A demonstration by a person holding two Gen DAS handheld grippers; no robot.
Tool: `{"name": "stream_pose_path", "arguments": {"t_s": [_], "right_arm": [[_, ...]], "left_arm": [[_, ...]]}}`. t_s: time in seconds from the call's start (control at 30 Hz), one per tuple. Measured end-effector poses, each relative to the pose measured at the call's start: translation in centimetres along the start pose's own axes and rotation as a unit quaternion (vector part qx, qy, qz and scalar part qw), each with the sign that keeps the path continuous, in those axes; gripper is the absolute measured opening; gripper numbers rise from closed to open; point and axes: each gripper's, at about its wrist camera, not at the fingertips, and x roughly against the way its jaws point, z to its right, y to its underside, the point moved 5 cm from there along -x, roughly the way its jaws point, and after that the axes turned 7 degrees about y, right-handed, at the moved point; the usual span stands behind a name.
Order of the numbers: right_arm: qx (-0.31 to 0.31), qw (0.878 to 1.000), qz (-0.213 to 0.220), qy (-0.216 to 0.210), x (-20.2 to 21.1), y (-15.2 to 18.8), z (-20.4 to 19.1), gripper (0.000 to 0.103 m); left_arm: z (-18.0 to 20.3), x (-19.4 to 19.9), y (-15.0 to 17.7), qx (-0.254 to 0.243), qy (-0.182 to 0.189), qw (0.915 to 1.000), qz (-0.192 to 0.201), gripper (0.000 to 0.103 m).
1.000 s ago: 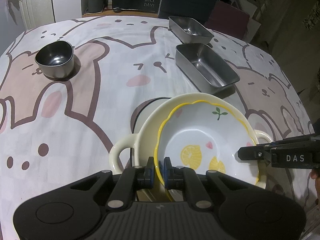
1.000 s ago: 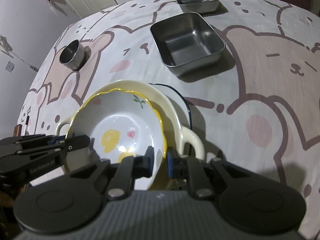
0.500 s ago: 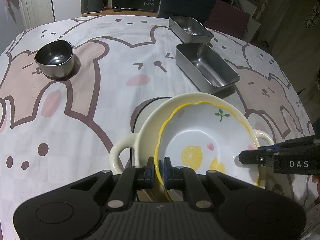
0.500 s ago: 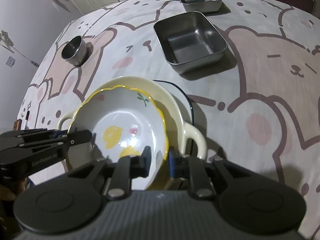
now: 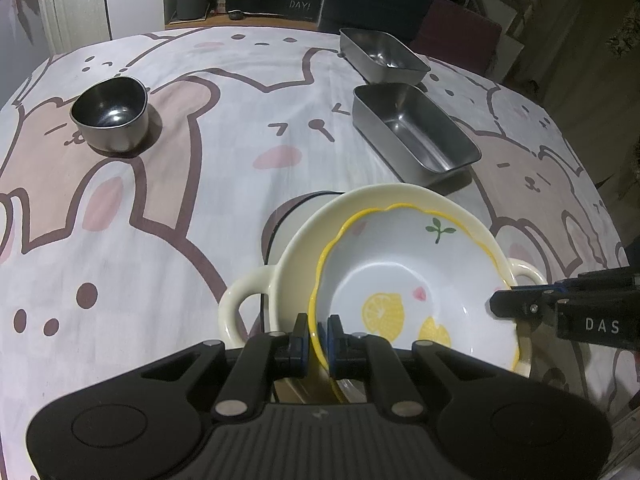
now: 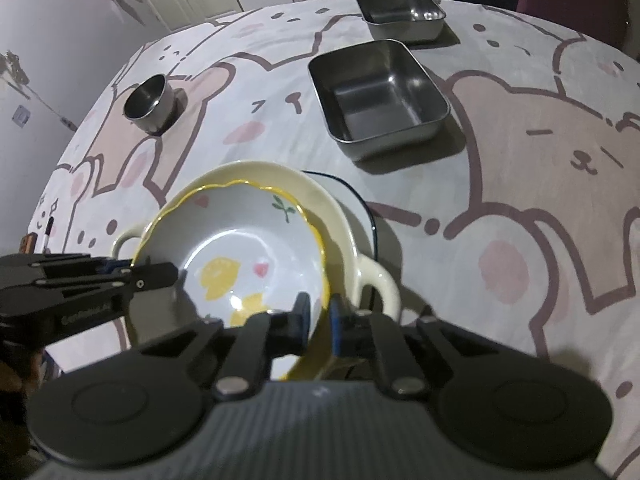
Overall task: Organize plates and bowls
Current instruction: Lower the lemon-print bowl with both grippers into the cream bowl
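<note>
A white lemon-print bowl (image 5: 400, 280) with a wavy yellow rim rests tilted inside a cream two-handled bowl (image 5: 304, 240), which stands on a white plate with a dark rim (image 5: 288, 216). My left gripper (image 5: 318, 332) is shut on the lemon bowl's near rim. In the right wrist view the lemon bowl (image 6: 240, 248) has its opposite rim between the jaws of my right gripper (image 6: 320, 316), which are closing onto it, pads against the rim. Each gripper also shows in the other's view: the right gripper (image 5: 496, 304) and the left gripper (image 6: 176, 274).
A round steel bowl (image 5: 110, 114) stands at the far left of the bear-print tablecloth. Two rectangular steel trays (image 5: 416, 132) (image 5: 380, 54) sit behind the stack to the right. The table's edge curves close on the right.
The right gripper's jaws, a little wider half a second ago, have narrowed onto the lemon bowl's rim. The left gripper and the stack have kept still.
</note>
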Motion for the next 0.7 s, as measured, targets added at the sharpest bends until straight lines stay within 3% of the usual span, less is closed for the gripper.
{"name": "stream_pose_path", "arguments": {"t_s": [0.7], "right_arm": [[-0.008, 1.0, 0.004, -0.006, 0.2, 0.1, 0.2, 0.01]], "left_arm": [[-0.2, 1.4, -0.3, 0.007, -0.007, 0.9998, 0.019, 0.007]]}}
